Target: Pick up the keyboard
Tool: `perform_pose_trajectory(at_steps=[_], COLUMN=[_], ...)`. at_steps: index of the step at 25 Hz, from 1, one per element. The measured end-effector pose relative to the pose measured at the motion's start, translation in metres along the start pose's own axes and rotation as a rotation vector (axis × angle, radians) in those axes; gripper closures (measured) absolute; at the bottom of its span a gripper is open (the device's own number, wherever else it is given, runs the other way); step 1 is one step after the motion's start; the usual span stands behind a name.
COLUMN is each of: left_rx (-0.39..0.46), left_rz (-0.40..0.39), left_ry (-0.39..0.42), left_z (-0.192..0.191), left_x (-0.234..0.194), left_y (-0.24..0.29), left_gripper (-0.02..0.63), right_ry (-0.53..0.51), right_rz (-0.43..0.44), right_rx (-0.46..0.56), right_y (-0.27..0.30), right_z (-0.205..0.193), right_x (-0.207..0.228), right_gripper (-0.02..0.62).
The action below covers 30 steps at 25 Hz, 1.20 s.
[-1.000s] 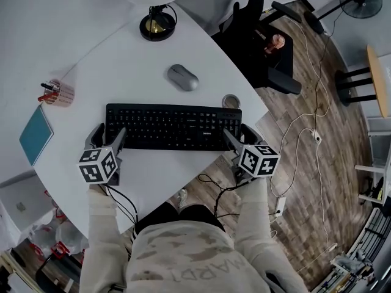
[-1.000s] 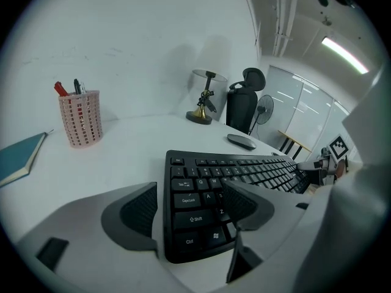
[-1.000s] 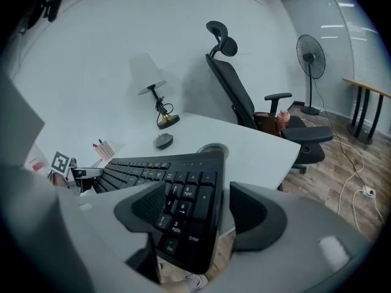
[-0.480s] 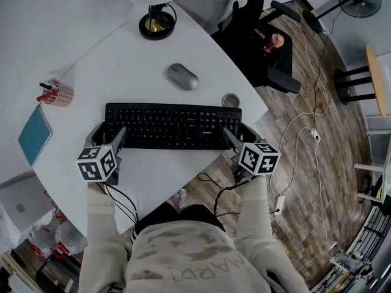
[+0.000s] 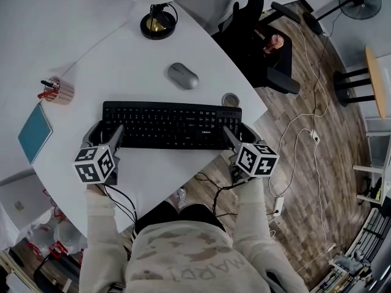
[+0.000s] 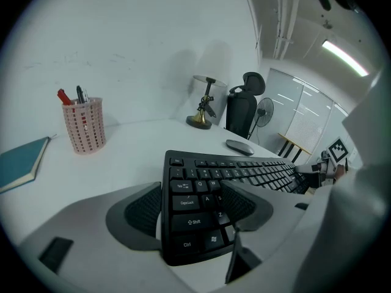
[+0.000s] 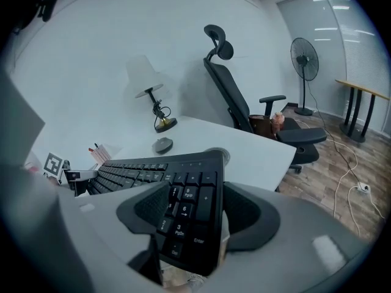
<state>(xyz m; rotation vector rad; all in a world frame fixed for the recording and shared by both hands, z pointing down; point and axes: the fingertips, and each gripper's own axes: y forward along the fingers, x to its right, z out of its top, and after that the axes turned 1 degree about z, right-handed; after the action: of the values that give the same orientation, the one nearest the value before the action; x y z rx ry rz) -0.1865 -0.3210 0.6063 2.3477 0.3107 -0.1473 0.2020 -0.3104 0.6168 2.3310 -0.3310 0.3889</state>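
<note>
Left claw open, right claw closing, keyboard ends between both.
Its long axis runs claw to claw.

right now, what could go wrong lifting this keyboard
The right gripper is closing its jaws round the keyboard end beside the table edge; a slip could drop it to the floor. The left gripper straddles only a corner, so it may twist. The round dish behind could be knocked.

Black keyboard lengthwise on white desk, near its front edge
</note>
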Motion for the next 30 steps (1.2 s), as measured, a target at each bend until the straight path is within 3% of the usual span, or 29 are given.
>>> perform_pose_trajectory(at_steps=[13,30], left_rx=[0.161,0.344], left_rz=[-0.007,-0.008], left_ry=[0.024,0.068], left_z=[0.033,0.069], left_x=[0.015,0.035], left_y=[-0.046,-0.122], left_gripper=[0.291,0.291], right_ry=[-0.102,-0.167], right_rz=[0.009,0.033], right_rx=[0.201,0.374], right_y=[-0.050,-0.122], right_z=[0.044,0.076], right_x=[-0.025,-0.060], right_gripper=[0.302,0.302])
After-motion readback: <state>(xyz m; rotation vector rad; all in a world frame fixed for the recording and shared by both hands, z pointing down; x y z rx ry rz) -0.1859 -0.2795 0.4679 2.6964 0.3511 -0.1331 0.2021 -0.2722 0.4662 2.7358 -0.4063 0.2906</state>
